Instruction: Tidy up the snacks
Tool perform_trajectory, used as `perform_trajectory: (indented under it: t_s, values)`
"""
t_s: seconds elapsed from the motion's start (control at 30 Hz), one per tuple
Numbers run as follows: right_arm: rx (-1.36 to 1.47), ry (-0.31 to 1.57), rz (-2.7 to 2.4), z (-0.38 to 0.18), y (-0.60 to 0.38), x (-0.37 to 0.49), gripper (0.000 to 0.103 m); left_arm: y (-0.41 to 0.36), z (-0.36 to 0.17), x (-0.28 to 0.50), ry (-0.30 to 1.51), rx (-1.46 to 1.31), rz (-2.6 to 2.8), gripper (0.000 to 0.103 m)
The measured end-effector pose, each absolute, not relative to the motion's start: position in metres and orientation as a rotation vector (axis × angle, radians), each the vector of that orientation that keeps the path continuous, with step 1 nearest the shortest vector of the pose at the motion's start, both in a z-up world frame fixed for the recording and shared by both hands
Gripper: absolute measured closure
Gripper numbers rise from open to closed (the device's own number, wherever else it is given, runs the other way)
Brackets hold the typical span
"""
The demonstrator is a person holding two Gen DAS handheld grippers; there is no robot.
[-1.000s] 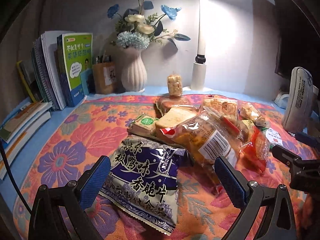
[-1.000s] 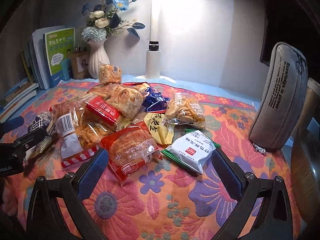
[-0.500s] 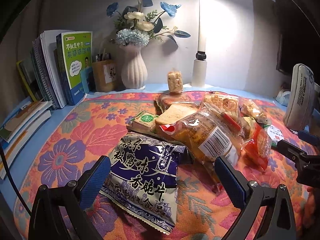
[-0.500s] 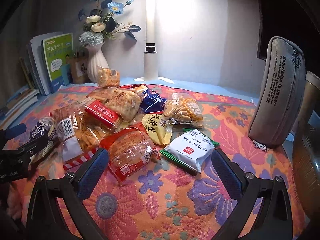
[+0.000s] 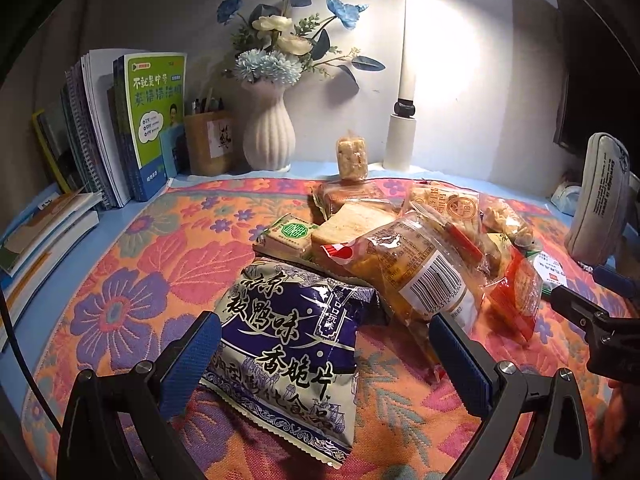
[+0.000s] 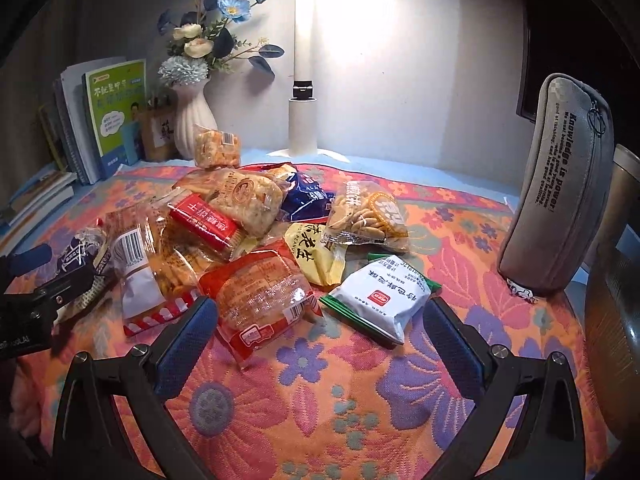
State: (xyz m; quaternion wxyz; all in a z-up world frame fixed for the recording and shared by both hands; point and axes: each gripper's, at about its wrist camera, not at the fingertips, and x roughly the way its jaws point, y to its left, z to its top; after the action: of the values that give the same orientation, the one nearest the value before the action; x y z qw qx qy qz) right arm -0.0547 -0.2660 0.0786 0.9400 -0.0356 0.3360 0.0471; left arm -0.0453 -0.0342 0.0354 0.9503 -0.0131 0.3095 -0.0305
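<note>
Both grippers wide open, empty. Left gripper (image 5: 325, 364) straddles the blue bag (image 5: 289, 324), touching maybe. Right gripper (image 6: 320, 344) sits low-center w/ red pack (image 6: 256, 300) and white pack (image 6: 380, 300) just ahead; snack pile (image 6: 240, 216) mid-frame.

Two low wrist fisheyes facing the wall at 12 o'clock, close over the floral cloth (image 5: 132, 280), sharing the snack pile (image 6: 240, 236), vase (image 5: 269, 136) and lamp (image 6: 303, 120)

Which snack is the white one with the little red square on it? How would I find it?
Start at the tall grey pencil case standing on the right edge of the flowery cloth. Look left, toward the near end of the snack pile, just ahead of the open right gripper. The white packet lies flat there, the only plain white one, with green edging and a small red logo.
</note>
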Motion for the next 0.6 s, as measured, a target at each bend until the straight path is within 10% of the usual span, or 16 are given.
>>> perform_trajectory:
  t_s: [0.6]
  values:
    - [-0.09,0.703,0.094,0.0751,-0.2634,-0.0521,0.0,-0.0327,0.0354,-0.0447,0.63,-0.042,-0.074,0.0]
